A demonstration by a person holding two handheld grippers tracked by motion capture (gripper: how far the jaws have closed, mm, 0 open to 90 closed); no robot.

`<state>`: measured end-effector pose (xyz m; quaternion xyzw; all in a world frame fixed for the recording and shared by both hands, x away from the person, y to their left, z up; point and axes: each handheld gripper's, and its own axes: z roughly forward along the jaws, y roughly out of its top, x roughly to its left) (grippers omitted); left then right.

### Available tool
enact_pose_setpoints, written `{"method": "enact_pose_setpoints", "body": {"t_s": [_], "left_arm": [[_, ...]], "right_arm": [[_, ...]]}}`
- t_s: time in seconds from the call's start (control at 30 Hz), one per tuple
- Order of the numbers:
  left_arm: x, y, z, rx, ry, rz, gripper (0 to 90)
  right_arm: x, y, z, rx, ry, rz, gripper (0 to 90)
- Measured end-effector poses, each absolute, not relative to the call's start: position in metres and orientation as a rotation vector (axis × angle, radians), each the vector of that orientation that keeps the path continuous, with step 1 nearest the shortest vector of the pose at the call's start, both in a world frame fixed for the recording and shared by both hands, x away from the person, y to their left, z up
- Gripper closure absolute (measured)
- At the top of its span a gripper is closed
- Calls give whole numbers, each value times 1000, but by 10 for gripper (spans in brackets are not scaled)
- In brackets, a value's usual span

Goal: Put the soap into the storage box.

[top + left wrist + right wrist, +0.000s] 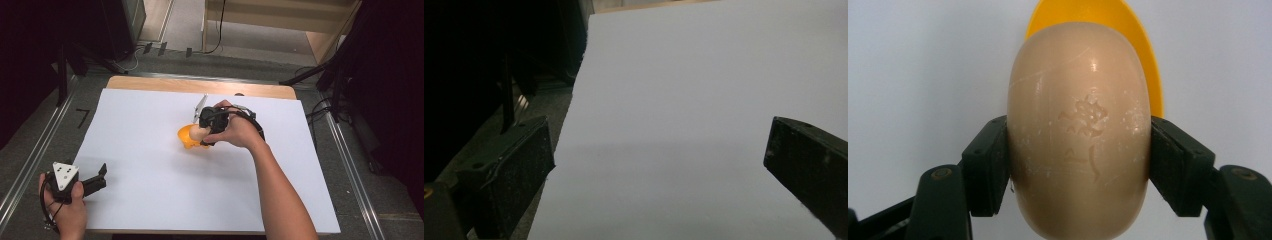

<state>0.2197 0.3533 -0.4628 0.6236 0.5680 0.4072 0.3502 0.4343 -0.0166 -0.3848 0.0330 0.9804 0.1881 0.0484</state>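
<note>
A beige oval soap bar (1079, 135) with a stamped mark is clamped between the black pads of my right gripper (1079, 167), one pad on each side. Just behind and under it lies a round yellow dish (1143, 55). In the high view the right gripper (204, 134) is held above the middle of the white sheet (150, 150), with the soap (198, 133) over the yellow dish (186, 137). My left gripper (102, 176) rests at the sheet's near left edge. Its jaws stand wide apart with nothing between them (659, 165).
The white sheet covers a wooden table (200, 86) whose far edge shows. Metal rails (35, 150) run along both sides on the grey floor. Black stands and cables (330, 75) are at the back right, a wooden shelf unit (280, 20) behind.
</note>
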Motion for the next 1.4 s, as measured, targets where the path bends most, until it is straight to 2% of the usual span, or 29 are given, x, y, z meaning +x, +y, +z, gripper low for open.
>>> {"method": "enact_pose_setpoints", "body": {"t_s": [0.7,1.0,1.1,1.4], "left_arm": [[219,355,-462,1600,1476,1039,1],[220,355,-463,1601,1476,1037,1],[220,355,-462,1601,1476,1037,1],[220,355,-463,1602,1477,1037,1]], "right_arm": [[448,14,-395,7,3027,514,326],[450,10,-396,85,3043,529,319],[449,8,-394,139,3031,543,264],[447,-14,-387,275,3003,651,240]]}}
